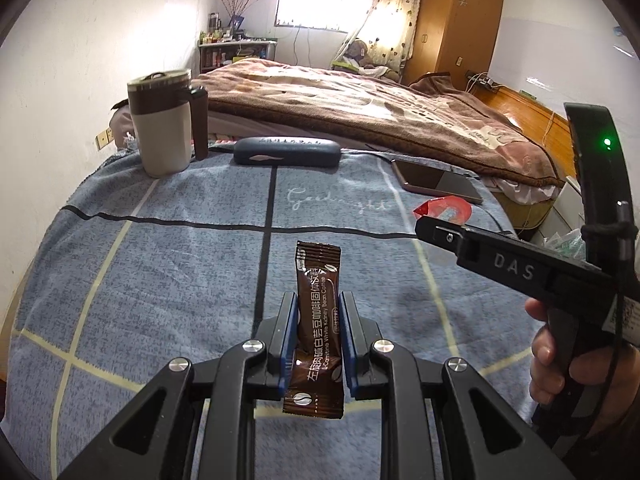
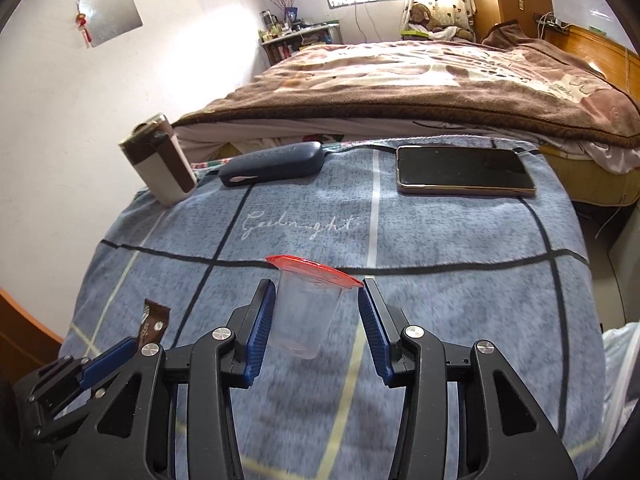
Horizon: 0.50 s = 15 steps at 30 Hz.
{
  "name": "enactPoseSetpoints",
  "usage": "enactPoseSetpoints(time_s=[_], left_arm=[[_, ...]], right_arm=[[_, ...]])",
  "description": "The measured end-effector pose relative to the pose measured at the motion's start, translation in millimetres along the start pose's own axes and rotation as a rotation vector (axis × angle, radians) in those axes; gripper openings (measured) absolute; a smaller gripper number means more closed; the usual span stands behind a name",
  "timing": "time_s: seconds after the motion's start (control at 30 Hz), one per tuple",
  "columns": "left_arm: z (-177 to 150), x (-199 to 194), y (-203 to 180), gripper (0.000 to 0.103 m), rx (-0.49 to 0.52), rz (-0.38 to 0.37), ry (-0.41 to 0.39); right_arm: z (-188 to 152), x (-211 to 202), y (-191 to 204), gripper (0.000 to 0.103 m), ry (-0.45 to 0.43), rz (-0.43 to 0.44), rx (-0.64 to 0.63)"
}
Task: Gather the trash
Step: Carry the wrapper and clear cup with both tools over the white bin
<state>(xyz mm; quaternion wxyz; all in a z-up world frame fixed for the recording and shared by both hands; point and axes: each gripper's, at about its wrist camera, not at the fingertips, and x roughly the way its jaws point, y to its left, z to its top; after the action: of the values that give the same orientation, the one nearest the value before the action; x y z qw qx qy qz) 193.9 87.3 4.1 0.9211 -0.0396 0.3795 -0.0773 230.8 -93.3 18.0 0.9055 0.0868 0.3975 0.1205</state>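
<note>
Surface: I work over a blue plaid blanket (image 2: 460,240) in a bedroom.
Left tongs (image 1: 318,312): clamped mid-length on the coffee sachet (image 1: 318,320); light, limp, slippery film.
Right tongs (image 2: 318,300): apart around the clear cup (image 2: 304,316); thin, crushable, I'd grip gently below its red lid (image 2: 316,266).
Far edge: mug (image 2: 160,160), case (image 2: 272,164), phone (image 2: 464,170), not trash.

white walls (image 1: 60,80) | bright window (image 1: 316,6) | wooden wardrobe (image 1: 456,20) | bed (image 2: 420,76)

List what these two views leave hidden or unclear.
- Cup, right view: whether the pads touch it; clear plastic and blur hide the contact.
- Cup, left view: only its red lid shows, the right gripper covers the rest.
- Sachet, right view: its lower part is behind the left gripper.
- Trash bin: in neither view; the white bag is cut off by the right edge.
</note>
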Motion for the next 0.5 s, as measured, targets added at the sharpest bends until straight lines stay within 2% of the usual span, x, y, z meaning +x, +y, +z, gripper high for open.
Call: enactPoseSetpoints(time_s=[0.5], left_arm=[[-9,-35,-55,0.021,0.059,-0.046,-0.056]], right_arm=[[-24,-68,-35,0.045,-0.094,-0.008,0.033]])
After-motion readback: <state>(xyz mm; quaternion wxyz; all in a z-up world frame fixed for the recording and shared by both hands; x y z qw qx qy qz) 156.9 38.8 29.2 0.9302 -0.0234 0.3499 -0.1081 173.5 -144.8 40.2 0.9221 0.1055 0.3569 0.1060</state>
